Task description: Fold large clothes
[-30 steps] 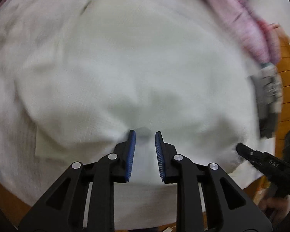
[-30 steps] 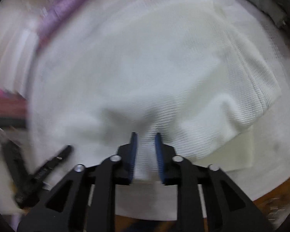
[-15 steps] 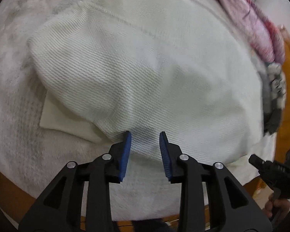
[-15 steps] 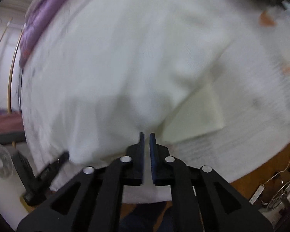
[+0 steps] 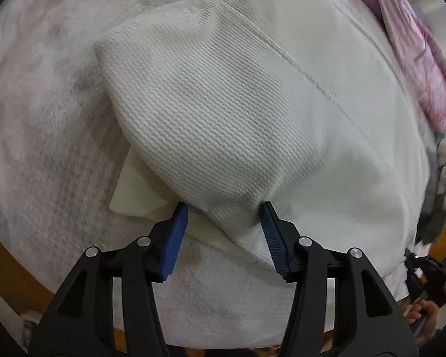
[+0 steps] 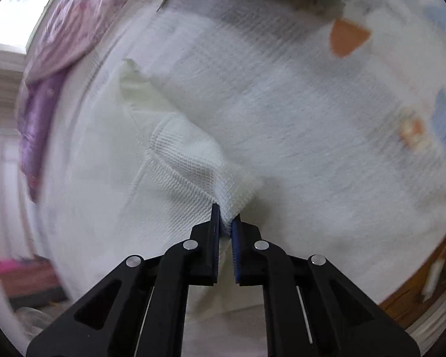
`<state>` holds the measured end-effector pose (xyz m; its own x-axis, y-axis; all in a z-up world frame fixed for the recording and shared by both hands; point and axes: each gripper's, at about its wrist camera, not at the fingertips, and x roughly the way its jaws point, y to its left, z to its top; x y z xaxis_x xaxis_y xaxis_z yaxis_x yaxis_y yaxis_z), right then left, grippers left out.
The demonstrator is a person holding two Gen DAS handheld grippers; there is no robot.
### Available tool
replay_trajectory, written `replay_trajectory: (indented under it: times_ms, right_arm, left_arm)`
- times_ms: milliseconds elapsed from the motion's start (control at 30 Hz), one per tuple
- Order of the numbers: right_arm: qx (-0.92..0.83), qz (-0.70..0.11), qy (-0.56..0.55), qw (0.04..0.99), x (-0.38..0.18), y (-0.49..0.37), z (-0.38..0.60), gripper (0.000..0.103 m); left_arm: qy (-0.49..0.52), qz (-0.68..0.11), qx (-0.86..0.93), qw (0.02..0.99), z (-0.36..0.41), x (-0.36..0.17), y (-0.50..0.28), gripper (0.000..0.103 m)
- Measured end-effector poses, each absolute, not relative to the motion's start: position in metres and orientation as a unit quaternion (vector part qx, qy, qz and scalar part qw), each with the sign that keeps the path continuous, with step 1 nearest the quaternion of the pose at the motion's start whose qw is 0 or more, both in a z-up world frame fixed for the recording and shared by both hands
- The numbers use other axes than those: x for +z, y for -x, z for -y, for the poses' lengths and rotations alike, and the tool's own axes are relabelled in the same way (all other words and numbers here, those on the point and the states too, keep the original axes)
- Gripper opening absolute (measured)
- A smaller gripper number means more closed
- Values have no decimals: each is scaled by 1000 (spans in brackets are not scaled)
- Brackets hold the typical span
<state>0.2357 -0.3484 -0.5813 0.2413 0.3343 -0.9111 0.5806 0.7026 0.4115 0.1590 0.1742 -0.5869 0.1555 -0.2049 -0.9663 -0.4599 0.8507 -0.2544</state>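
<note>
One cream waffle-knit garment [image 5: 223,113], folded, spread on white fluffy blanket [image 5: 44,119]; long axis from 7 toward 1 o'clock in left wrist view, folded corner toward 10. Left gripper [image 5: 224,214] spread wide, blue pads flanking near hem. Right gripper [image 6: 225,217] pinching bunched knit corner [image 6: 193,163]. Pink-purple floral bedding [image 5: 416,59] at 2 o'clock.

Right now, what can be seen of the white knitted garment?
The white garment is a thick waffle-knit piece with a stitched seam, folded over and lying on a fuzzy white cover. The right tongs pinch a bunched corner; the left tongs stand open astride its near edge. A smooth cream layer peeks from beneath.
</note>
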Motion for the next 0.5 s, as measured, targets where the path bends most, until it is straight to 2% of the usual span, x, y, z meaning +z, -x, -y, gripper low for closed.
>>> replay_trajectory:
  times_ms: [167,233,300,500]
  right_arm:
    - [-89,-645,-307,694,-599,-244,340,7]
    - [-91,-652,-297,692,-595,-251,337,13]
    - [-95,-653,-281,697,-576,-254,335,26]
    - [-74,-612,-129,777,-508,-271,302,30]
  left_arm:
    - [263,-647,93,710,-170,-588,-159,55]
    - [268,-651,89,704,-172,-585,-158,54]
    - [281,-641,77,710,-177,-574,-156,54]
    - [286,-560,46,776,-201,-517,-177,54]
